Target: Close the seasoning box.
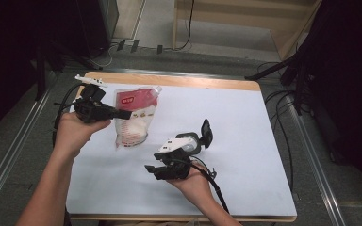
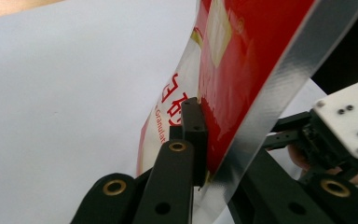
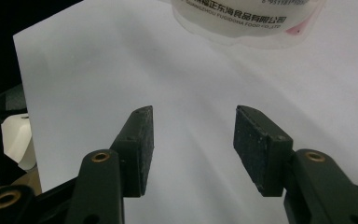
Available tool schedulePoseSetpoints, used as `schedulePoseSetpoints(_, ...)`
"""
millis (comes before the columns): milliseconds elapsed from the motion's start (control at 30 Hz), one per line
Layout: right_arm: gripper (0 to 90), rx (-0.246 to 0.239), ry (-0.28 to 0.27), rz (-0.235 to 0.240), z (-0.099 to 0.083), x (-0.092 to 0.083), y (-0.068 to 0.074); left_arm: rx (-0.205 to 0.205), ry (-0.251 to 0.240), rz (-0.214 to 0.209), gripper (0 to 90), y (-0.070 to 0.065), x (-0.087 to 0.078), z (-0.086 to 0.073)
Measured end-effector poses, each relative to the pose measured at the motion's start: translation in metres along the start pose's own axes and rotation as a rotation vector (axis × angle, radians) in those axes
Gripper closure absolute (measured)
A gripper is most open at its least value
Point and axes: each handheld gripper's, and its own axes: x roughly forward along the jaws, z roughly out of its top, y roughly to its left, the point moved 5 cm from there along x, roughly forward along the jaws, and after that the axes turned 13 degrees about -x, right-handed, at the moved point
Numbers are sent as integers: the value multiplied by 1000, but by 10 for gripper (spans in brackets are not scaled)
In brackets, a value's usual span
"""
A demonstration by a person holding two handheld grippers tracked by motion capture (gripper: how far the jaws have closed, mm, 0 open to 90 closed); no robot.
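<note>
High view puts the left gripper [image 1: 122,113] at the side edge of a red and white pouch [image 1: 134,117], which sits at the near-left part of the white sheet [image 1: 245,122] that covers the table; its spouted corner points toward the far side. Left gripper view explains the hold: the jaws are pressed together on the pouch's flat sealed edge [image 2: 261,107], a stiff strip that gives the pads something firm to bite, where the bulging, granule-filled body would likely slide. The pouch appears tilted up on that side, though from above it is hard to say whether its lower end has left the sheet. Gripped by one edge, the bag would hang and swing, which is probably why the right gripper [image 1: 154,169] waits near its bottom end with jaws apart and nothing between them. Right gripper view has the two pads [image 3: 142,149] aimed across bare sheet at the pouch's white printed base [image 3: 242,21], lined up to steady or take it.
</note>
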Motion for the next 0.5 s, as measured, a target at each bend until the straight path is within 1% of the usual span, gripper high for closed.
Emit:
schedulePoseSetpoints(100, 489, -5, 3, 5, 1, 4, 3, 0, 2, -10, 900, -6, -3, -3)
schedulePoseSetpoints(133, 491, -4, 1, 5, 2, 5, 4, 6, 3, -6, 900, -7, -4, -4)
schedulePoseSetpoints(200, 494, -1, -1, 6, 3, 8, 4, 12, 1, -16, 900, -10, -6, -6)
schedulePoseSetpoints(267, 499, 6, 2, 6, 3, 11, 5, 5, -1, -25, 900, -12, -7, -8)
schedulePoseSetpoints(300, 502, 1, 4, 4, 3, 12, 6, 4, 6, -26, 900, -13, -7, -10)
schedulePoseSetpoints(333, 503, 2, 8, 0, 3, 14, 6, -2, 6, -30, 900, -15, -8, -11)
schedulePoseSetpoints(367, 505, 5, 8, -2, 3, 15, 6, 2, 9, -33, 900, -15, -8, -12)
schedulePoseSetpoints(400, 508, -1, 8, -8, 3, 16, 6, -8, 12, -32, 900, -17, -9, -14)
schedulePoseSetpoints(500, 510, -3, -4, -20, 2, 17, 5, -4, 18, -41, 900, -20, -10, -17)
